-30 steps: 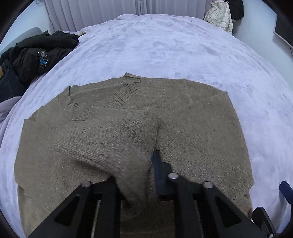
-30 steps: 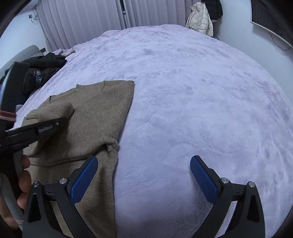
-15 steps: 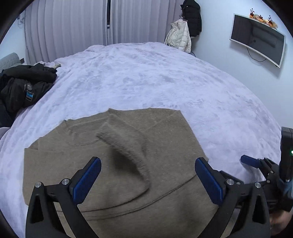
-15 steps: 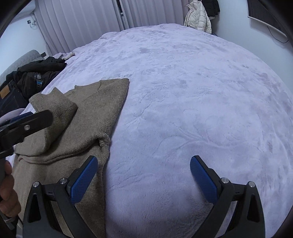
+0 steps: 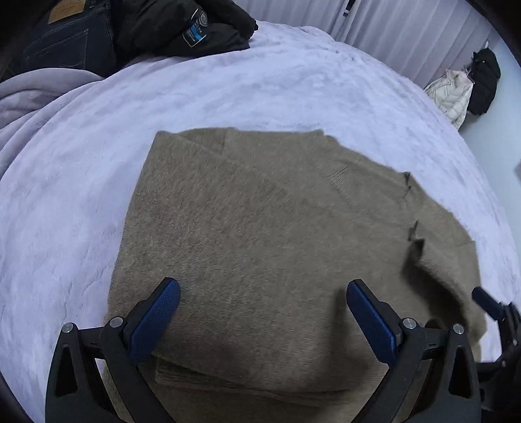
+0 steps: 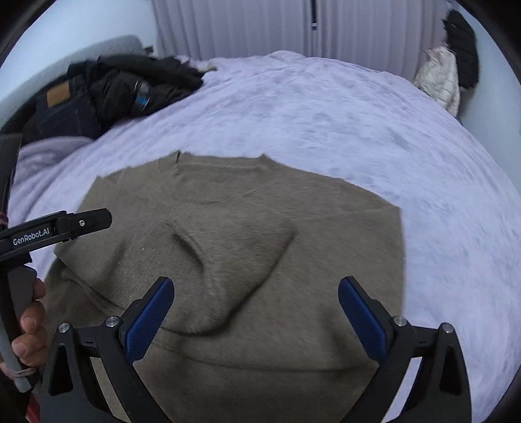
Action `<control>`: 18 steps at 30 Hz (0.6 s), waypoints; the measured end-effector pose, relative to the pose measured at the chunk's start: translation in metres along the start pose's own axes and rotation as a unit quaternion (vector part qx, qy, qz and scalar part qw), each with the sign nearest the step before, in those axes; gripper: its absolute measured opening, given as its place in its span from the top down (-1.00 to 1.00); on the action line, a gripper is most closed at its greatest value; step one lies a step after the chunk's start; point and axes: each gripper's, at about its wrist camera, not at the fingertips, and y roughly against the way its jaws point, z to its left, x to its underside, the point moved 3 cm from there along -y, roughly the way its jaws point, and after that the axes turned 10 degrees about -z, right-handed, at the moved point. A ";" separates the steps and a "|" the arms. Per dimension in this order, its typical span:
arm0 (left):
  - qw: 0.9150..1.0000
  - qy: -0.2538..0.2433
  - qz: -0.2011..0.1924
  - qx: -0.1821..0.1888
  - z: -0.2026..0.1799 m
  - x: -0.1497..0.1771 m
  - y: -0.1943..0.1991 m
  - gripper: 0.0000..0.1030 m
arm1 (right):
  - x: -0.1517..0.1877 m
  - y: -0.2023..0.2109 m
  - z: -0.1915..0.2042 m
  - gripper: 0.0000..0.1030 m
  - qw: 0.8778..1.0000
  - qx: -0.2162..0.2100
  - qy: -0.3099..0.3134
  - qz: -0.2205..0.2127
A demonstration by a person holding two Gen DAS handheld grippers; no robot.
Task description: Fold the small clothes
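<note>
A taupe knit sweater [image 5: 260, 227] lies flat on the pale lilac bedspread [image 5: 81, 162], its sleeves folded in over the body. My left gripper [image 5: 262, 312] hangs open above the sweater's lower part, blue pads wide apart and holding nothing. In the right wrist view the same sweater [image 6: 244, 260] shows a folded sleeve lying across its middle. My right gripper [image 6: 255, 307] is open over it, empty. The left gripper's finger [image 6: 81, 224] and a hand [image 6: 31, 328] on its grip show at the left edge.
A pile of dark clothes and jeans [image 5: 130, 29] sits at the far left of the bed, beside a grey blanket [image 5: 29, 97]. A white jacket and a black coat [image 5: 462, 84] hang by the curtained wall. Bare bedspread [image 6: 439, 162] stretches to the right.
The left gripper let go of the sleeve, which now lies across the sweater's body, and opened wide. Both grippers swung sideways over the sweater; the right one is now above it rather than beside it.
</note>
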 end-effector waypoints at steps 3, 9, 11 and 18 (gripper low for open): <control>0.999 -0.048 -0.008 -0.008 -0.004 0.010 0.002 -1.00 | 0.003 -0.022 -0.012 -0.93 0.995 0.094 0.014 0.018; 0.997 -0.077 -0.011 -0.011 -0.006 0.014 0.008 -1.00 | 0.042 0.013 -0.121 -0.94 0.979 0.069 -0.191 0.016; 0.997 -0.072 -0.013 -0.016 -0.008 0.011 0.016 -1.00 | 0.052 0.033 -0.144 -0.94 0.973 0.101 -0.208 0.003; 0.991 -0.119 -0.033 0.054 -0.069 0.002 0.035 -1.00 | 0.039 0.057 -0.113 -0.94 0.978 0.016 -0.201 -0.048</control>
